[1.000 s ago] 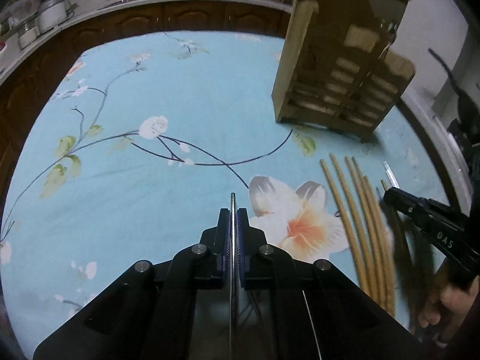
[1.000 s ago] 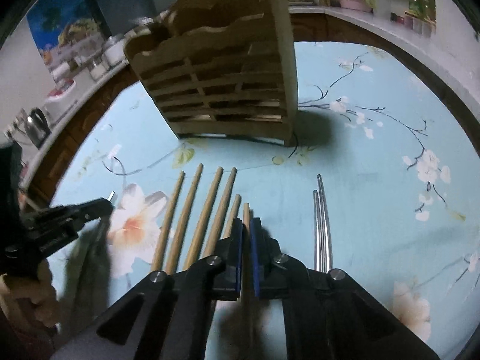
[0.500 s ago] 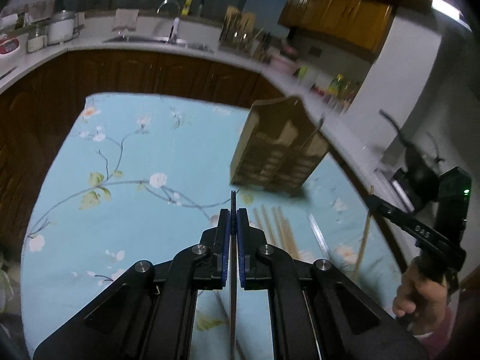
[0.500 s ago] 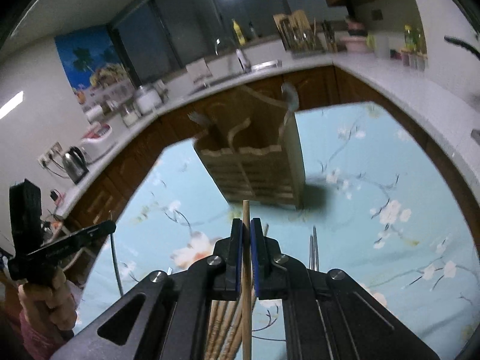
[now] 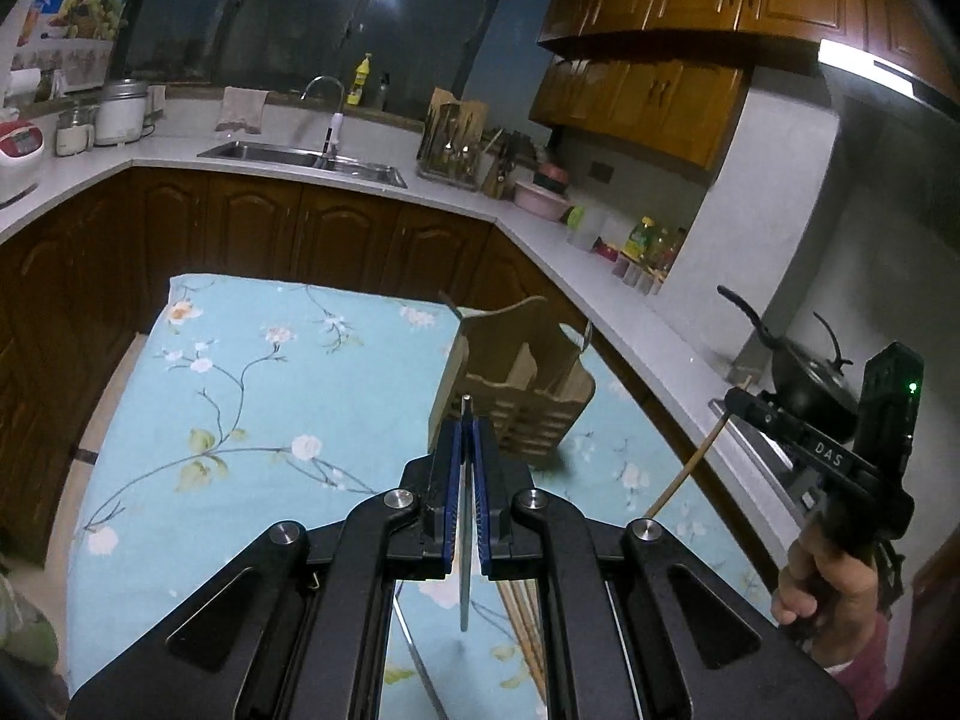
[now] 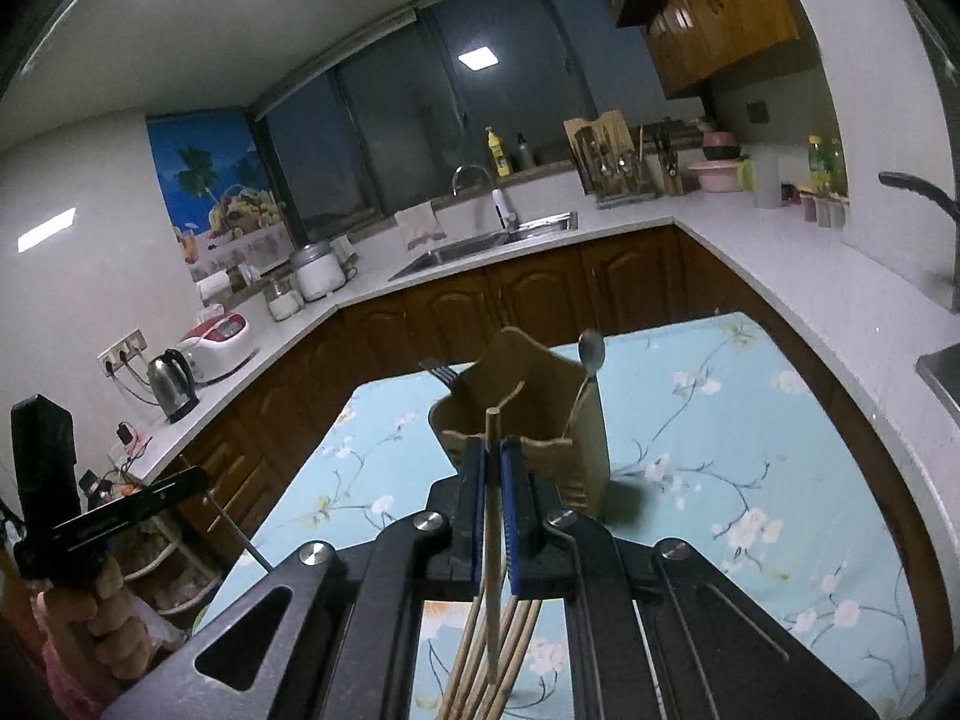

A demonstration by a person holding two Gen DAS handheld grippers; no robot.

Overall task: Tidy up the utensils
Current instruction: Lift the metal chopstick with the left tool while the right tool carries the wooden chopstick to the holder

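We hold both grippers above the worktop (image 5: 252, 372) with its floral cloth. Our left gripper (image 5: 466, 438) has its jaws clenched on a metal chopstick (image 5: 465, 564); our right gripper (image 6: 492, 462) has its jaws clenched on a wooden chopstick (image 6: 492, 540). Below, more wooden chopsticks (image 6: 474, 666) lie on the cloth. Beyond both grippers stands the wooden holder (image 6: 540, 414), a fork (image 6: 441, 371) and spoon (image 6: 591, 351) upright in it.
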